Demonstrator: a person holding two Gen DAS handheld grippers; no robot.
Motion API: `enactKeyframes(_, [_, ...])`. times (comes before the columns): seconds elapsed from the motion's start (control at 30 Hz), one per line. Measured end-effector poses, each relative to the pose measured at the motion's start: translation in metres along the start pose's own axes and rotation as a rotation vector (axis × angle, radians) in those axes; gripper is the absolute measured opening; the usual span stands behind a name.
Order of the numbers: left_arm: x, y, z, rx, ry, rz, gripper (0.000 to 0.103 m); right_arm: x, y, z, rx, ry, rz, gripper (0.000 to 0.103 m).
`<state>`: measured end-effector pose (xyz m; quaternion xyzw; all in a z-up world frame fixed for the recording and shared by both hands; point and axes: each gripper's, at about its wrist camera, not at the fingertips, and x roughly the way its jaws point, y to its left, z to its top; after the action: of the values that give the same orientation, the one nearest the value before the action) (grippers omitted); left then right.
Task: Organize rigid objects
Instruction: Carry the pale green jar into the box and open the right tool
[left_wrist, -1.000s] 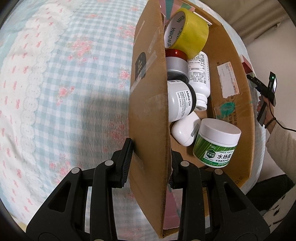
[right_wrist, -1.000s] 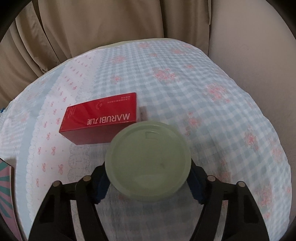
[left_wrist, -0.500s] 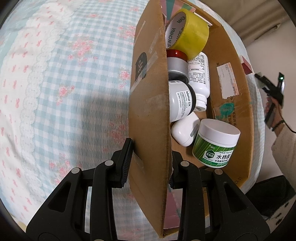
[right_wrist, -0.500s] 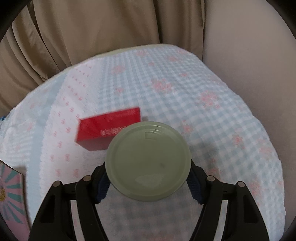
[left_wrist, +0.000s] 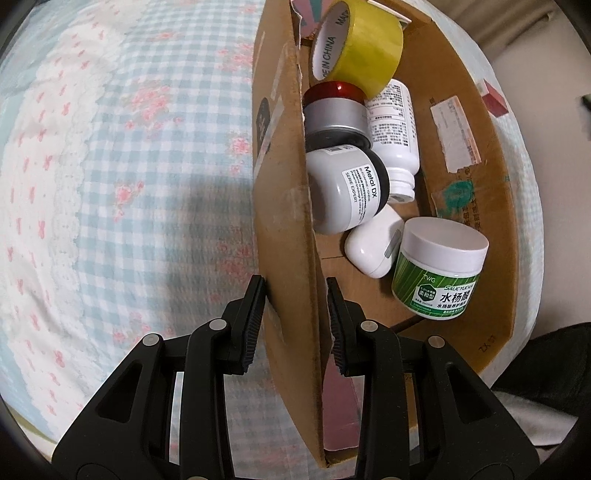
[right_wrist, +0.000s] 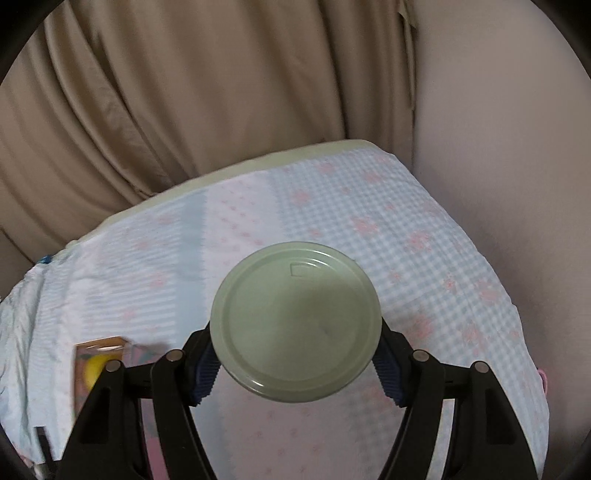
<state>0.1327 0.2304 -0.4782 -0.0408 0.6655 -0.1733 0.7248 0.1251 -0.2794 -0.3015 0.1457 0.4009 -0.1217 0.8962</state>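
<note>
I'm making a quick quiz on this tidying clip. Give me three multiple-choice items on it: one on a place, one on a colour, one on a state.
1. Where is the yellow tape roll?
A. in the cardboard box
B. on the bedspread
C. in a gripper

2. The lid of the green-labelled jar is:
A. red
B. white
C. black

3. The right gripper is:
A. open and empty
B. shut on the box wall
C. shut on a pale green round lid

Answers: 1 A, it lies among the bottles; 2 B, a white cap tops it; 3 C, both pads press its sides.
</note>
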Motion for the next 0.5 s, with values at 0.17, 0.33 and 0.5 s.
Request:
enactKeyframes(0.17, [0.0, 0.002, 0.004, 0.012, 0.01, -0.003, 0.028, -0.042, 0.064, -0.009, -0.052, 0.004, 0.038, 0.067])
enactKeyframes(0.33, [0.001, 0.001, 0.007, 0.03, 0.027, -0.008, 0.028, -0.061, 0.123, -0.028, -0.053, 0.026, 0.106, 0.067])
enactKeyframes(0.5, [0.0, 0.002, 0.01, 0.034, 0.031, -0.015, 0.028, -0.056, 0.177, -0.053, -0.045, 0.071, 0.15, 0.067])
